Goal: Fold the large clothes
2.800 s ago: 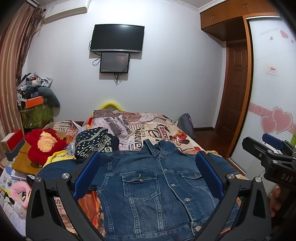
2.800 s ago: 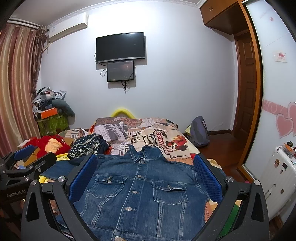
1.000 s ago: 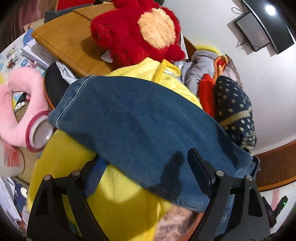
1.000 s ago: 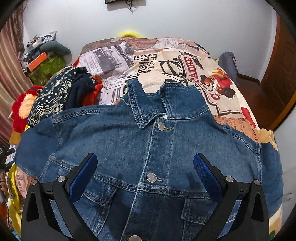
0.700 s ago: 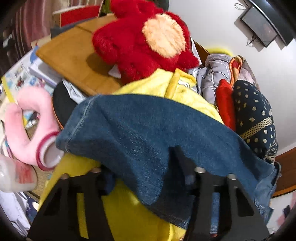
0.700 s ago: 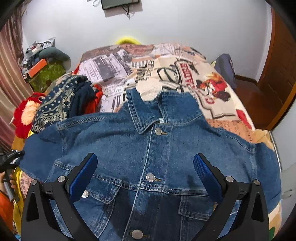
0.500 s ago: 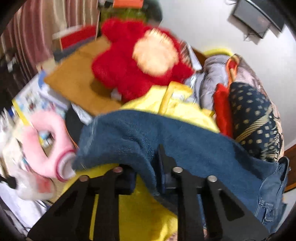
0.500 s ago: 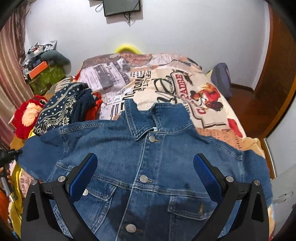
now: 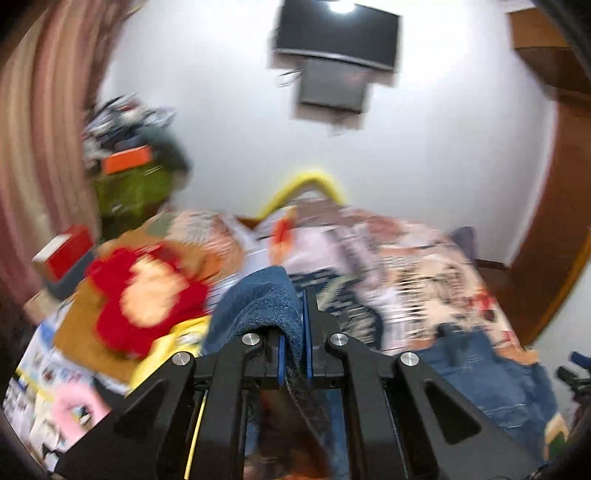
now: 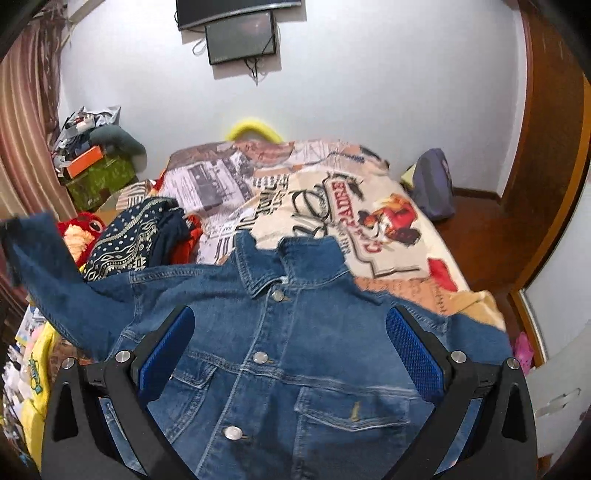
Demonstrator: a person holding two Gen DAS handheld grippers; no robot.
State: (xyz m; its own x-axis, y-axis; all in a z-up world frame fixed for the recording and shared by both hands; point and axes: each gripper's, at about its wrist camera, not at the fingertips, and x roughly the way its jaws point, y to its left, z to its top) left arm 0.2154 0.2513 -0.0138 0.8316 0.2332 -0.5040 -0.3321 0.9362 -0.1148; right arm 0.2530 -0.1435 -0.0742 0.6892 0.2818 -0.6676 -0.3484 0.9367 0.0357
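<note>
at nine o'clock the left gripper clenches the jacket sleeve; right gripper gapes empty; lay the sleeve flat across the chest.

Sleeve newly pinched, raised

We see a bed under a printed cover, a patterned dark cloth at its left edge, a red plush toy beyond, and two screens on the wall.

No legible text on bedspread
</note>
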